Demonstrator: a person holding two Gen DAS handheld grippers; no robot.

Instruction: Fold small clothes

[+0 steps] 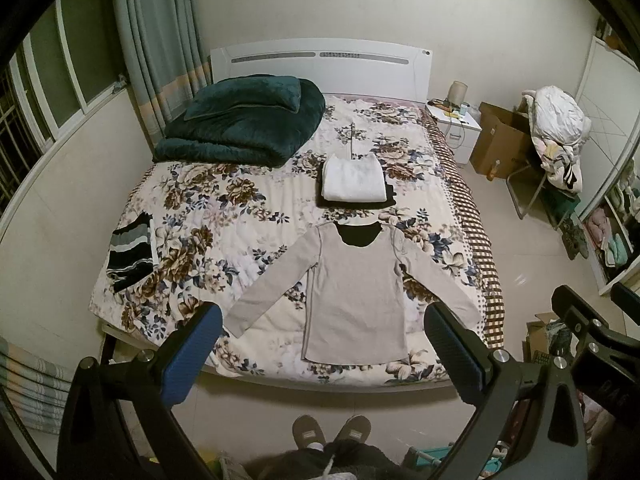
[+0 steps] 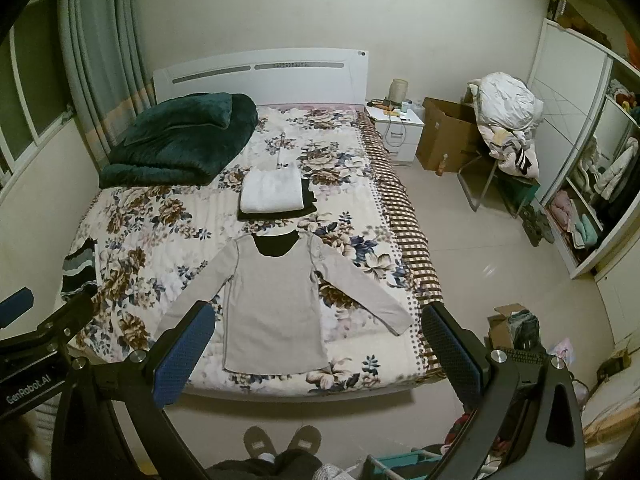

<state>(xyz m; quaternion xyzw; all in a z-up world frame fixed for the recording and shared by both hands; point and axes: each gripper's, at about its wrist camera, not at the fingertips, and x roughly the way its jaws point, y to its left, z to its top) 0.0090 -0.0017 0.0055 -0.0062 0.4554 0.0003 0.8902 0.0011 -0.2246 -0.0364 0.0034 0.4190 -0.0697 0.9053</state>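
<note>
Both held high over the foot of the bed [image 1: 460, 184], nothing touched. My left gripper [image 1: 320, 356] has its jaws spread wide and holds nothing; my right gripper [image 2: 316, 354] likewise, wide and bare.

The grey shirt [image 1: 352, 296] lies flat, face up, near the foot edge of the bed, hem toward me, both sleeves splayed out and down toward the foot corners. Dark collar points at the headboard. Looks laid out and smoothed, so I judge I'm at the start of folding this one.

Behind it, mid-bed: a folded white piece [image 1: 352, 178] stacked on a folded black one [image 1: 390, 196]; probably the done pile. A striped garment [image 1: 132, 250] hangs at the left edge of the bed, probably queued.

Next move as I see it: drop down, pinch a sleeve cuff or shoulder on each side, fold the sleeves inward across the body. Fabric is thin, so I need a low, flat pinch to avoid grabbing the bedspread too.
</note>
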